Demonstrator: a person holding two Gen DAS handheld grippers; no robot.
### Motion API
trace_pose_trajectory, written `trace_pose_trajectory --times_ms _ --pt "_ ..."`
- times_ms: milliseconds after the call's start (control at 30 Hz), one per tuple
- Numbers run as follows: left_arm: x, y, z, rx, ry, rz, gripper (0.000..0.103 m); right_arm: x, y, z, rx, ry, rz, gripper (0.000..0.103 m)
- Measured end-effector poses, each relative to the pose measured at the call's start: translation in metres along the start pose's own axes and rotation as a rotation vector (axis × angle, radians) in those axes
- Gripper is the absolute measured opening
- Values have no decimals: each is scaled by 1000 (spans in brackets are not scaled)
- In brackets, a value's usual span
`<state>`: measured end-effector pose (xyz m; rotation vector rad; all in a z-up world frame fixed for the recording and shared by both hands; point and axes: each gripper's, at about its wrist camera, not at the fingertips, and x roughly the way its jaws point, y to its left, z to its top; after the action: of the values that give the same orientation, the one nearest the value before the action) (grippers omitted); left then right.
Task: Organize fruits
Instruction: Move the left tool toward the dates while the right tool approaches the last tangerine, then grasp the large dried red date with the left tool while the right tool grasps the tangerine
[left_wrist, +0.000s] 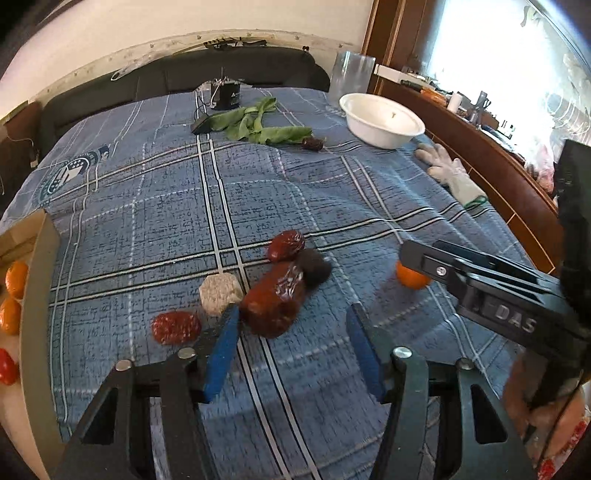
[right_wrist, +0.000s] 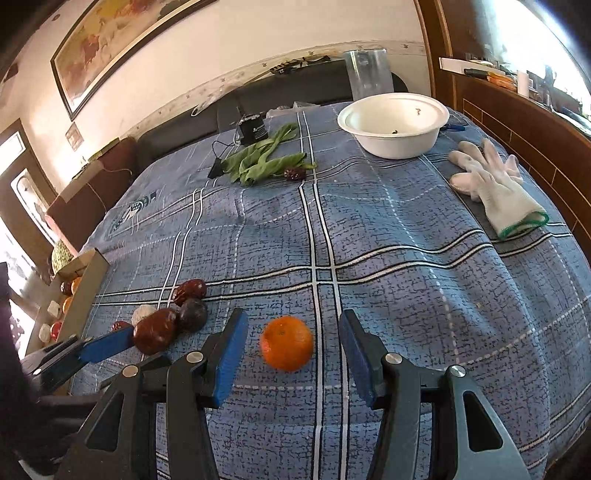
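Note:
My right gripper is open, its blue pads either side of an orange mandarin on the blue plaid cloth; the pads do not touch it. My left gripper is open, just in front of a cluster: a large dark red fruit, a red date, a dark purple fruit, a white hexagonal piece and a red strawberry-like fruit. The left pad is next to the large red fruit. The mandarin is partly hidden behind the right gripper in the left wrist view.
A cardboard box at the left edge holds oranges and red fruits. A white bowl stands at the far right. Green leaves and a dark date lie beyond. A white glove lies right. A black device and a clear container are at the back.

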<state>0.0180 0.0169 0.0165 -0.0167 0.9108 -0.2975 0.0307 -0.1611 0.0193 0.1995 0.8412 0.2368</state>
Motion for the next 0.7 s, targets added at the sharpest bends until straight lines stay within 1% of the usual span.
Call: trace_pose_trajectory --times_ms 33,67,100,167,200,267,333,400,500,633,700 --pt "3 2 0 -3 6 -6 40 1 0 0 -3 1 0 52" --pt "6 4 -1 -8 17 -17 32 2 0 1 -6 4 -2 51" --pt "6 4 -2 -8 7 -15 32 4 1 1 -9 9 -4 50" --pt "5 6 -2 -17 2 -26 32 7 2 0 -17 22 -10 47" --pt "5 7 -2 -24 1 -35 32 9 4 -1 -24 29 -14 43" --pt "4 10 -1 -41 -13 -51 32 14 7 -3 -43 47 -30 41" --pt "2 12 1 -50 -27 -59 33 14 10 -4 -61 45 -47 37" --pt "0 13 4 -57 -46 -66 45 14 11 -6 -68 45 -53 33" --pt "3 8 11 -44 -59 -61 46 14 13 -6 -76 43 -64 32" --pt "11 0 15 -18 -43 -64 45 12 13 -8 -83 41 -69 32" --pt "13 -1 13 -11 -27 -67 30 11 16 -9 -89 39 -72 32"
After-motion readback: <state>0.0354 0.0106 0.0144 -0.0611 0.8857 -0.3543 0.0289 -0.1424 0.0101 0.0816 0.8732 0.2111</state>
